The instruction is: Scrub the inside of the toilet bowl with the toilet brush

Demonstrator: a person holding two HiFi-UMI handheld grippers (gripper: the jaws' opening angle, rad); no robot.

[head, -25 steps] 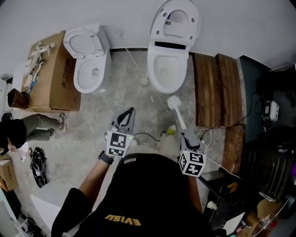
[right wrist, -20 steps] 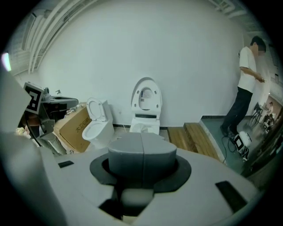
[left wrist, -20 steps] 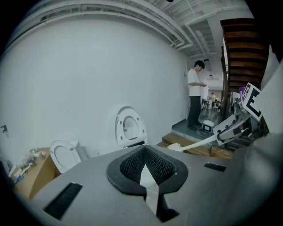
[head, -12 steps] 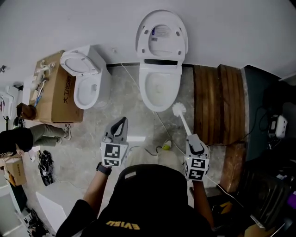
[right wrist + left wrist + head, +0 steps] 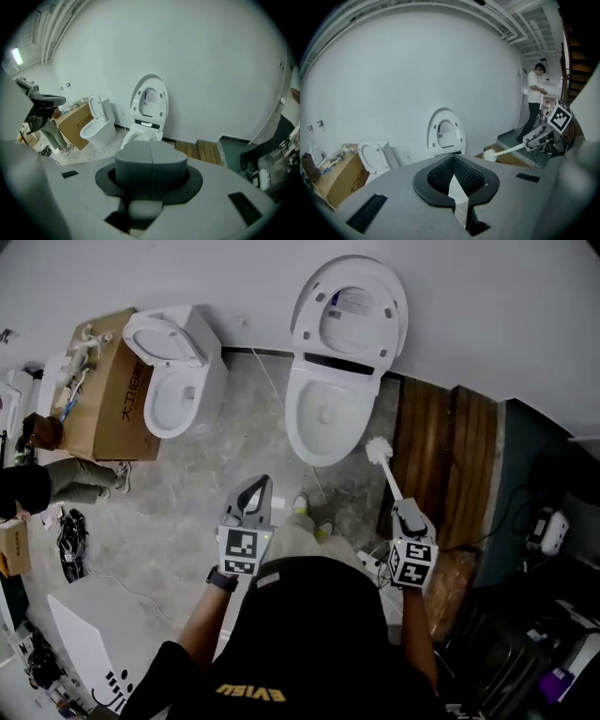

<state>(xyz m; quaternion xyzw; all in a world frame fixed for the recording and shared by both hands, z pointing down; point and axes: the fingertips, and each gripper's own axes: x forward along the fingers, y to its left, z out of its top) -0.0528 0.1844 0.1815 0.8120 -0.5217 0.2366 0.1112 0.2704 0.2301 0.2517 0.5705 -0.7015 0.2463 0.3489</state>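
Toilet brush (image 5: pixel 379 452) is showing a round white bristle head on a thin straight white handle. The right gripper (image 5: pixel 407 511) is clamping the handle's lower end, with its jaws pressed together in the right gripper view. The brush's long axis is running diagonally in the head view, from the gripper at lower right up to the head at upper left. The head is pointing toward the wall (image 5: pixel 487 306) and the toilet bowl (image 5: pixel 296 418). It is hanging just beside the bowl's right front rim, outside the bowl, above the floor (image 5: pixel 216 465) at the left edge of the wooden planks (image 5: pixel 441 456). The bowl is white and oval, its lid (image 5: pixel 349 306) is standing raised against the wall, and it is sitting at the floor's far edge. The left gripper (image 5: pixel 263 483) is hovering over the floor in front of the bowl and pointing at it. Its jaw tips are meeting and holding nothing. A second toilet (image 5: pixel 178 381) is standing at the far left edge next to a cardboard box (image 5: pixel 117 409) — well apart from the brush.
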